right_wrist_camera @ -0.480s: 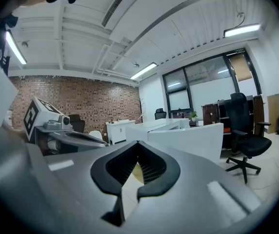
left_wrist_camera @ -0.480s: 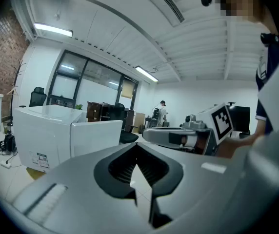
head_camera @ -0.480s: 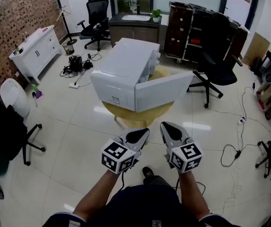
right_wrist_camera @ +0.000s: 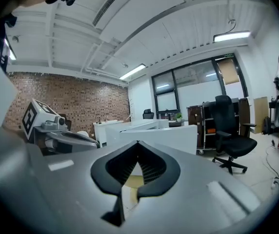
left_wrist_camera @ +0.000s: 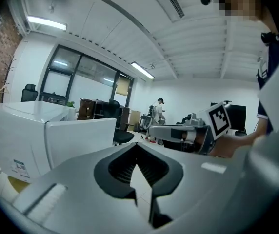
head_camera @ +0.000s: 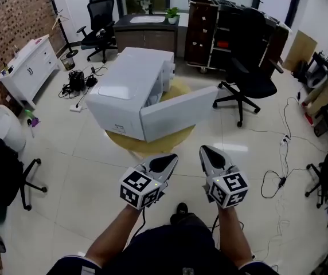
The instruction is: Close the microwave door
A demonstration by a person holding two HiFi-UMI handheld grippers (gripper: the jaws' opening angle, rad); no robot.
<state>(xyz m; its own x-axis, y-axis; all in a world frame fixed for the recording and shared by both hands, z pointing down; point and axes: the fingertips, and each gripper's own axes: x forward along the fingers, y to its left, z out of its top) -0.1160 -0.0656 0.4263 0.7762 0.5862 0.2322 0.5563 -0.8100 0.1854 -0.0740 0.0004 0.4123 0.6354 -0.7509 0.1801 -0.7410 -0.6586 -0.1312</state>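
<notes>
The task was judged to be barely begun: the white microwave was seen standing on a round wooden tabletop in the middle of the room, and its door was swung wide open, reaching out from the near corner of the body toward the side of a black office chair. No contact with the door had been made. The left hand-held gripper and the right hand-held gripper were held side by side close to the person's body, well apart from the tabletop, with bare floor between them and it. In each gripper view the jaws were seen pressed together at their tips, with nothing pinched between them. The whole of the work was therefore taken to be left: the approach to the tabletop, the reach to the outer face of the door, and the push until it was latched against the body. Much could not be made out. The cavity of the microwave was hidden behind the open door and the top of the casing, the hinge and the latch edge were too small to be told apart, and the foot of the tabletop was covered by its own top. The lower part of both gripper views was filled by the grey gripper bodies, so the floor just ahead was cut off there.
</notes>
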